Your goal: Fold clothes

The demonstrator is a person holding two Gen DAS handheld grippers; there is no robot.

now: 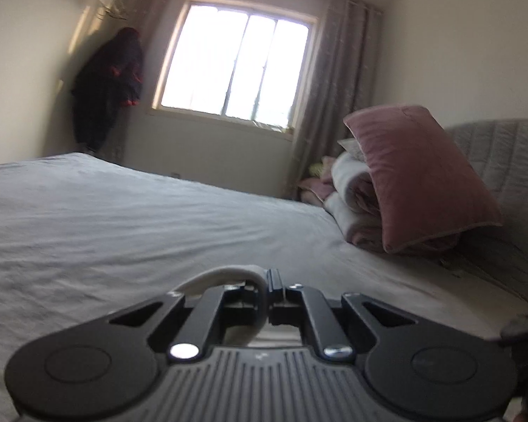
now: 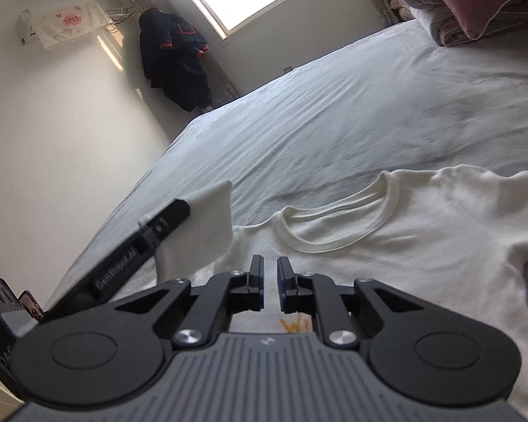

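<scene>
Sleeve fabric pinched in the left gripper (image 2: 190,211) should travel inward past the collar (image 2: 338,218) of the cream T-shirt (image 2: 422,232) spread on the bed (image 2: 334,112), while the right gripper (image 2: 270,281), jaws slightly parted and empty just below that collar, pins the chest flat.

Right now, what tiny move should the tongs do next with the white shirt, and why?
Probably carry the lifted sleeve across toward the collar. The left tongs are shut on a loop of white cloth, raised off the grey bed sheet, while the white T-shirt lies flat. The right tongs hover slightly open above it, holding nothing.
</scene>
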